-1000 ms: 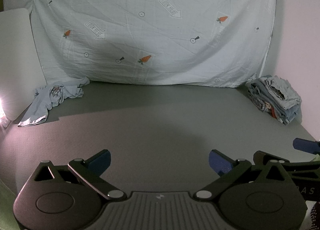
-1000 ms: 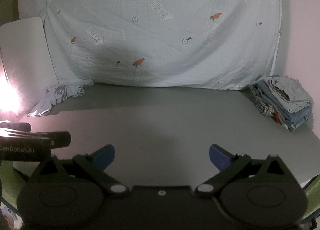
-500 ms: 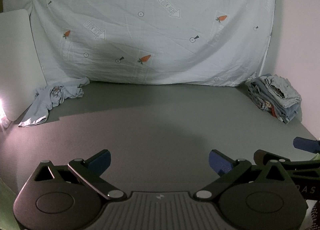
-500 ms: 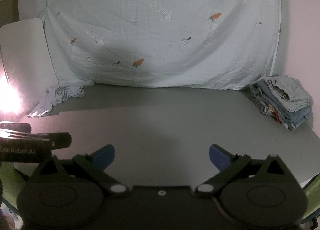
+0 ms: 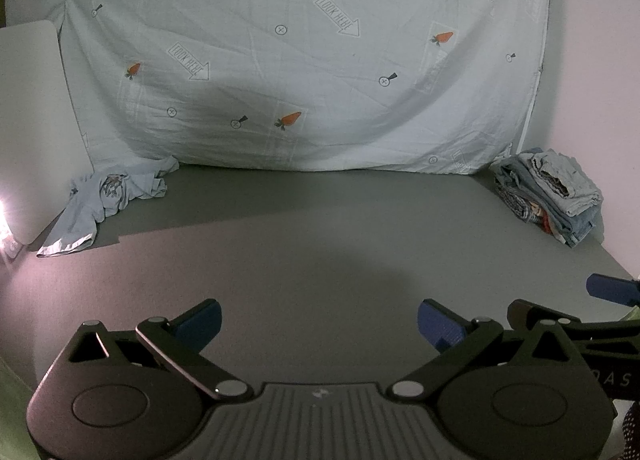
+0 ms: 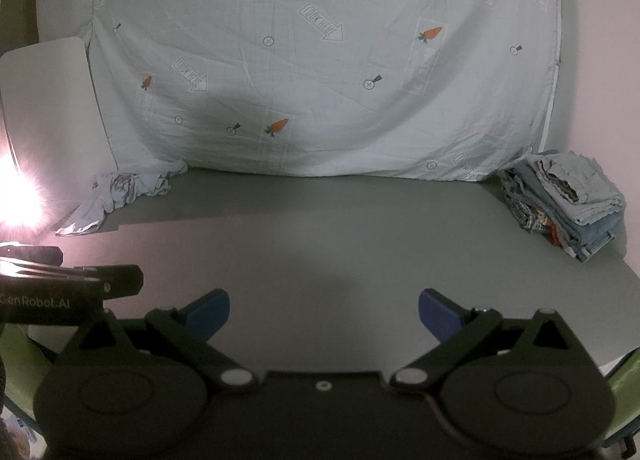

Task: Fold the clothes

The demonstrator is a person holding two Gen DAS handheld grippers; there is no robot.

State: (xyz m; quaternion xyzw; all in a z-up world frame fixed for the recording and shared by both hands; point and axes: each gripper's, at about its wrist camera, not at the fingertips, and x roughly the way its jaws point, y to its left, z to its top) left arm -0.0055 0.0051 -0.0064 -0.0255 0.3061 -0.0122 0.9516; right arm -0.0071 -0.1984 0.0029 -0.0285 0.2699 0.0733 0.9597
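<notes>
A crumpled pale blue garment (image 5: 106, 202) lies at the far left of the grey table (image 5: 320, 244), also in the right wrist view (image 6: 116, 198). A stack of folded clothes (image 5: 550, 194) sits at the far right, also in the right wrist view (image 6: 568, 200). My left gripper (image 5: 318, 320) is open and empty over the near table edge. My right gripper (image 6: 324, 312) is open and empty beside it; one of its blue fingertips (image 5: 610, 288) shows in the left wrist view.
A pale sheet with carrot and arrow prints (image 5: 304, 60) hangs behind the table. A white panel (image 5: 28, 120) leans at the left, with a bright lamp glare (image 6: 16, 200) beside it. The table's right edge (image 6: 624, 276) is close to the folded stack.
Both grippers have barely shifted; the view has drifted slightly. Both stay open and empty. The clothes have not moved.
</notes>
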